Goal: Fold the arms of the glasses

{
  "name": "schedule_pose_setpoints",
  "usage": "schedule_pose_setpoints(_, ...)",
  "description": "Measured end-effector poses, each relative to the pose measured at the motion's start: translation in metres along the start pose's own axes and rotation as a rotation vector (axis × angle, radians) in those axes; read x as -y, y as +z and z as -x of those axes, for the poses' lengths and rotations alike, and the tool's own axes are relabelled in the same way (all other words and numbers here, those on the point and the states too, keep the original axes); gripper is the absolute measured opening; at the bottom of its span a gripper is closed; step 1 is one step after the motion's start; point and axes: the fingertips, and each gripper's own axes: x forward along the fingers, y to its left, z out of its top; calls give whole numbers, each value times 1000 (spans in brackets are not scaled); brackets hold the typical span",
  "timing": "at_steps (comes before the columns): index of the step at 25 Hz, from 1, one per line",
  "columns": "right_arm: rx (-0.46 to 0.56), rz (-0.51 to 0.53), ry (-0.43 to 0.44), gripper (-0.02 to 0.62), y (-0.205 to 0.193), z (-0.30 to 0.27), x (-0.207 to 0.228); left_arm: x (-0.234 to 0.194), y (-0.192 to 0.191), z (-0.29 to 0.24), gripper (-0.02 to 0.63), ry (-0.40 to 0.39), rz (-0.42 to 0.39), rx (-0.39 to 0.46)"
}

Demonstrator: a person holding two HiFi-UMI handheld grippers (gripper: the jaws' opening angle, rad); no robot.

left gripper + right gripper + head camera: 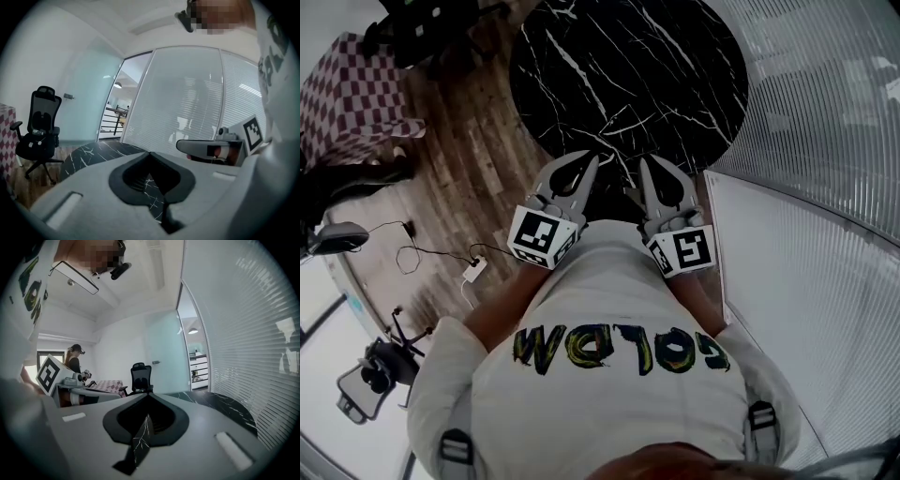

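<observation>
Jaws closed on nothing, the left gripper and right gripper sit side by side at mid-frame, aimed at the black marble table in the upper middle, likely kept shut and ready because the glasses appear in no view.

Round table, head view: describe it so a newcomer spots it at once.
Start at the ribbed glass wall on the right; the wooden floor runs beside it. The round table stands there, just beyond the left gripper and right gripper. Unlike the red-and-white checkered furniture at left, its top is black with white marble veins.
</observation>
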Motion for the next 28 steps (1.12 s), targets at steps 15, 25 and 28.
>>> schedule_pose_setpoints(15,-360,103,6,8,-121,-38,99,-37,-124,-80,23,16,-119,-325)
schedule_pose_setpoints(25,-647,184,41,44,-250,-75,147,-74,-225,-137,30,26,-203,-545)
schedule_pose_setpoints(28,-687,218,32,44,-268,-85,159,-85,-237,-144,48,48,-210,-562)
